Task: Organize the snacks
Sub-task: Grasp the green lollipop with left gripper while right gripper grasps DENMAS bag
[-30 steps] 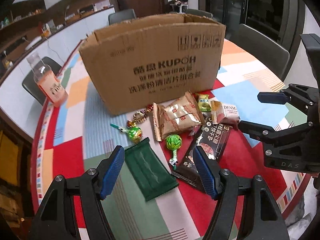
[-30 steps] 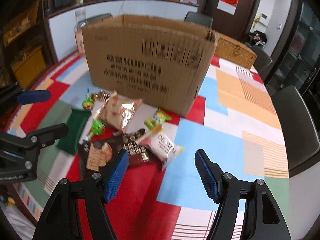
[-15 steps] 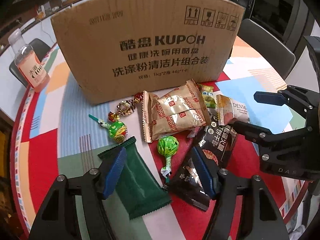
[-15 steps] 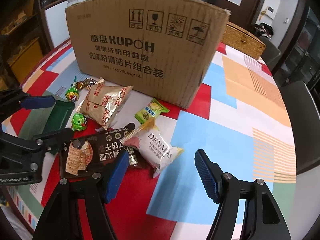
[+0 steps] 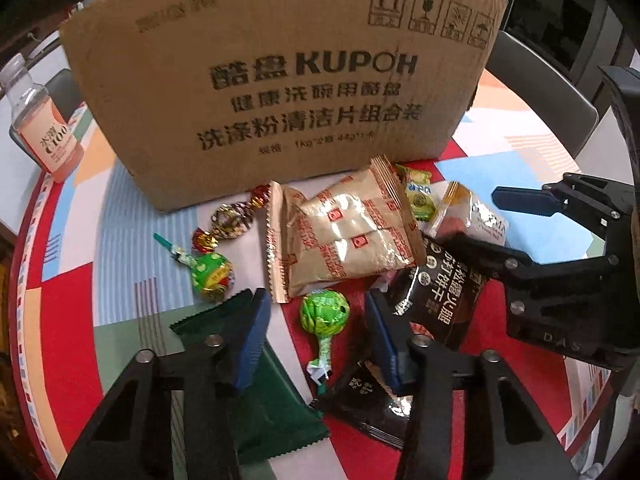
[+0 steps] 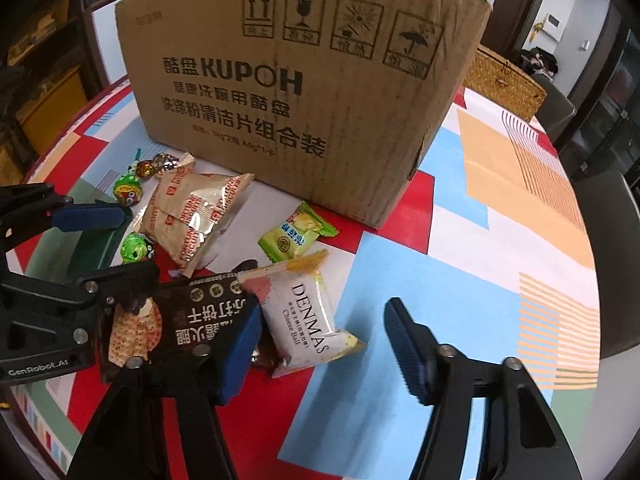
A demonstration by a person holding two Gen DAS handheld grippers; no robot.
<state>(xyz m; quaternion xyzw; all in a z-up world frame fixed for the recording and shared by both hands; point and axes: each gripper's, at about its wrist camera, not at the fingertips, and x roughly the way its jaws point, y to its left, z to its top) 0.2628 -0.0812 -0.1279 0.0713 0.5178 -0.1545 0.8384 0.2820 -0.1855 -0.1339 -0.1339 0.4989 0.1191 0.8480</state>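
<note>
Snacks lie on the patchwork table in front of a tall cardboard box [image 5: 280,92]. My left gripper [image 5: 318,340] is open and its jaws are closing around a green lollipop [image 5: 324,312], with gaps on both sides; its fingers rest over a dark green packet [image 5: 272,400] and a black cracker pack [image 5: 436,292]. My right gripper [image 6: 324,350] is open and also closing, and a white DENMAS packet [image 6: 304,312] lies between its pads, untouched on the right. Beige biscuit packets [image 5: 344,232] sit just behind.
A second green lollipop [image 5: 210,276], foil candies [image 5: 230,220] and a yellow-green candy [image 6: 296,232] lie near the box. A pink drink bottle [image 5: 40,128] stands at the far left. A wicker basket [image 6: 504,80] sits behind the box; chairs ring the table.
Both grippers came forward and down toward the snacks, so the box looms larger. Both pairs of jaws have narrowed, the left around the lollipop, the right around the DENMAS packet.
</note>
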